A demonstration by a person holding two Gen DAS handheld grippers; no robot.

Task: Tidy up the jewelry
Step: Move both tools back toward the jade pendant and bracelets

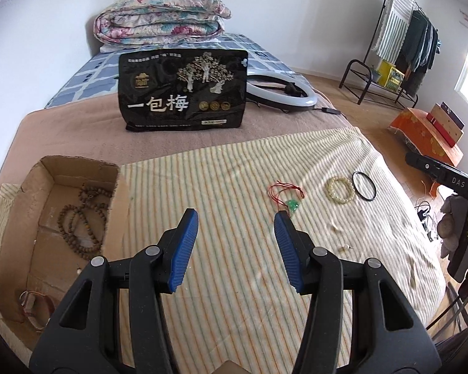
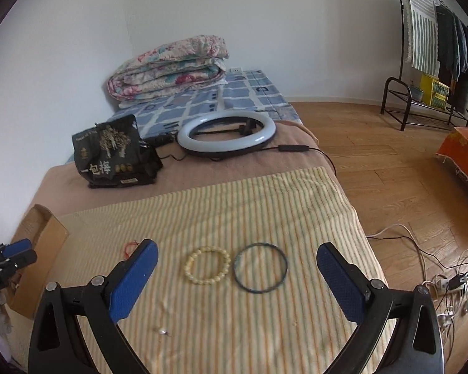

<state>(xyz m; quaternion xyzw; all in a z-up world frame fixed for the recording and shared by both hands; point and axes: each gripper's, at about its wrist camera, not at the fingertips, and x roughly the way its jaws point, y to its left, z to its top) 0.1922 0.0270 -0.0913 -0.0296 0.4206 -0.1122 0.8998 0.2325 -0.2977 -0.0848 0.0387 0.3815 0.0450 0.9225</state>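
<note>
Black snack bag (image 1: 183,90) printed "一包梅", "DAS" on right hand-held gripper (image 1: 446,174)

- Before me stands a black snack bag (image 1: 183,88) on the brown blanket (image 1: 78,131).
- Behind it lies a ring light (image 2: 226,135).
- A folded floral quilt (image 1: 162,18) lies farther back.

On the striped cloth (image 2: 234,205), beaded bracelet (image 2: 207,266) lies just left of the bangle (image 2: 260,267), corded pendant (image 1: 288,199) further left, cardboard box (image 1: 46,205) holding the bead necklace (image 1: 84,218) at the cloth's left edge, snack bag (image 1: 184,90) and ring light (image 2: 226,135) behind.
</note>
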